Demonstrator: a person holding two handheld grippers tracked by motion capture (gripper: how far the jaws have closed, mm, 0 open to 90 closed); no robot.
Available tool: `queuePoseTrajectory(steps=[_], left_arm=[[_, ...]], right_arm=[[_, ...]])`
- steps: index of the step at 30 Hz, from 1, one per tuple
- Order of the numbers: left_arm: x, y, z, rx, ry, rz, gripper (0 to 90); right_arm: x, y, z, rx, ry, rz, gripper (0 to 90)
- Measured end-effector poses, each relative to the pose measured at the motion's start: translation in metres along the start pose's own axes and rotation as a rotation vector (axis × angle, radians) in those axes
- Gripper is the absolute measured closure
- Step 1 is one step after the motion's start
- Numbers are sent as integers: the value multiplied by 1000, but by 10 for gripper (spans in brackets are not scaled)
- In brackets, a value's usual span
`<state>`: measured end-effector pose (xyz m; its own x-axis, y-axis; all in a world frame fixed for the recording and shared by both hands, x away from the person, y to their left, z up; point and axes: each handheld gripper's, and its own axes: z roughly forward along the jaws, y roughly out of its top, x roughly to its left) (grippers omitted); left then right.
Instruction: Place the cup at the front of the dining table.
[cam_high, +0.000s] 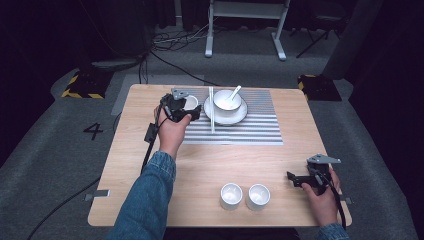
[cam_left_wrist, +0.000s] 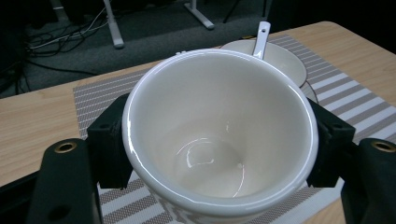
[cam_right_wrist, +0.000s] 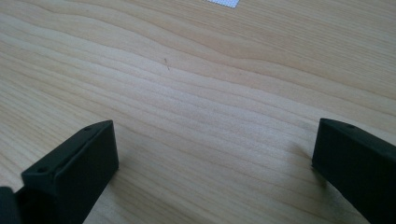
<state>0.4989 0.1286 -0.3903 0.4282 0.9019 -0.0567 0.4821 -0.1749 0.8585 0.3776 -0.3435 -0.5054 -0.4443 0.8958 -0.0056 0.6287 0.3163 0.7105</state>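
- Left gripper (cam_high: 186, 109), black two-jaw tool in the person's left hand (cam_high: 172, 131), sits over the left end of the grey-and-white striped placemat (cam_high: 250, 131), toward the far side of the light wooden table (cam_high: 200, 170).
- Its jaws are clamped on a white glazed ceramic cup (cam_left_wrist: 219, 140), one jaw pressed to each side of the wall just under the rim; cup mouth faces the camera in the left gripper view, interior bare.
- Just to the right of that gripper: pale chopsticks (cam_high: 211, 109) laid lengthwise on the mat, then a white bowl (cam_high: 227, 100) on a white plate (cam_high: 240, 116), with a white spoon (cam_high: 234, 92) leaning in the bowl. Little room on that side.
- To the gripper's left: bare wood out to the table's left edge. Ahead of it: a narrow strip of wood before the far edge.
- Right gripper (cam_high: 296, 179), same black build, held in the right hand (cam_high: 322, 197) near the table's right edge and front corner. Jaws spread wide apart with nothing between them; right gripper view shows bare wood grain under and ahead of them.
- To the right gripper's left: two white ceramic cups (cam_high: 245, 196) side by side, upright, near the front edge, apart from the jaws.
- Between the two grippers: a broad open band of tabletop, from the mat's near edge to the two cups.
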Motion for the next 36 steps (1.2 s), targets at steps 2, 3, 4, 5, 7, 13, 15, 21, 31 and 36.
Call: queuePoseTrajectory(steps=[2, 3, 4, 5, 7, 13, 15, 21, 31, 36], left_arm=[[4, -2, 10, 5, 4, -5, 266], [6, -3, 14, 5, 3, -14, 266], [6, -3, 14, 5, 3, -14, 266], [7, -4, 18, 7, 2, -18, 266], [9, -6, 25, 7, -3, -23, 266], [13, -14, 50, 33, 0, -32, 266], [12, -17, 56, 52, 12, -31, 266], [15, -23, 68, 54, 18, -34, 266], [22, -33, 83, 75, 34, -23, 266], [21, -37, 89, 95, 35, -5, 266]], right_arm=[[0, 0, 0, 0, 0, 0, 4], [0, 0, 0, 0, 0, 0, 4], [0, 0, 0, 0, 0, 0, 4], [0, 0, 0, 0, 0, 0, 4], [0, 0, 0, 0, 0, 0, 4], [0, 0, 0, 0, 0, 0, 4], [0, 0, 0, 0, 0, 0, 4], [0, 0, 0, 0, 0, 0, 4], [0, 0, 0, 1, -4, 4, 4], [0, 0, 0, 1, -4, 4, 4]])
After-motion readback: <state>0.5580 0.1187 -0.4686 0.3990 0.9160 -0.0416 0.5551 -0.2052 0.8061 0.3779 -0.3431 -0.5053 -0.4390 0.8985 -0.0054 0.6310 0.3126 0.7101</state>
